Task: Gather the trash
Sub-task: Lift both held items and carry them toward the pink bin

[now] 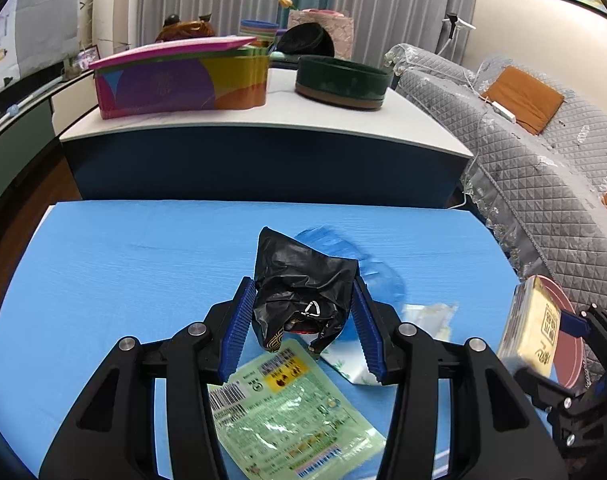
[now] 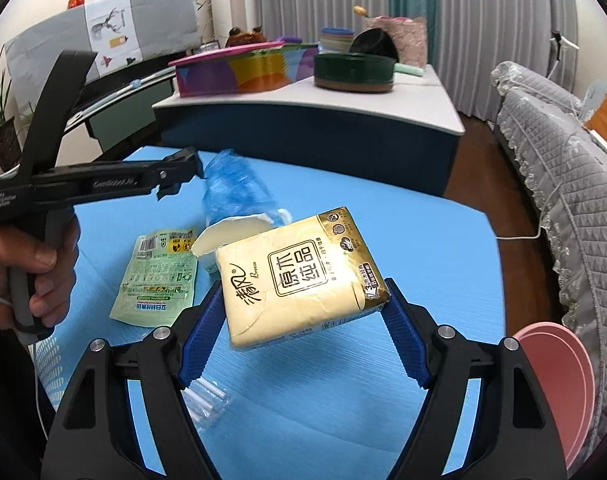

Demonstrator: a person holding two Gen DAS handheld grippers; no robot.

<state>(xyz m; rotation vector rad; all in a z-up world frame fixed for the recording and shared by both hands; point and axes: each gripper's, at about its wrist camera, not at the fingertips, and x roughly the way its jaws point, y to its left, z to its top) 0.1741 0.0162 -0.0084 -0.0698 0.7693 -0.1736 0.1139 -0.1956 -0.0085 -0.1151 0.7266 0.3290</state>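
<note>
My left gripper (image 1: 301,312) is shut on a crumpled black plastic bag (image 1: 303,280) and holds it above the blue table (image 1: 123,264). My right gripper (image 2: 303,316) is shut on a yellow tissue pack (image 2: 299,276), lifted off the table; the pack also shows in the left wrist view (image 1: 531,332). On the table lie a green snack wrapper (image 1: 287,412) (image 2: 159,276), a white torn wrapper (image 1: 383,344) (image 2: 231,236), a blue crumpled plastic bag (image 1: 343,256) (image 2: 235,188) and a clear straw wrapper (image 2: 207,400). The left gripper shows in the right wrist view (image 2: 179,176).
A pink bin (image 2: 559,384) (image 1: 567,344) stands at the table's right edge. Behind is a dark blue cabinet (image 1: 263,160) with a colourful box (image 1: 183,76) and a green round tin (image 1: 343,80). A grey quilted sofa (image 1: 543,168) is at the right.
</note>
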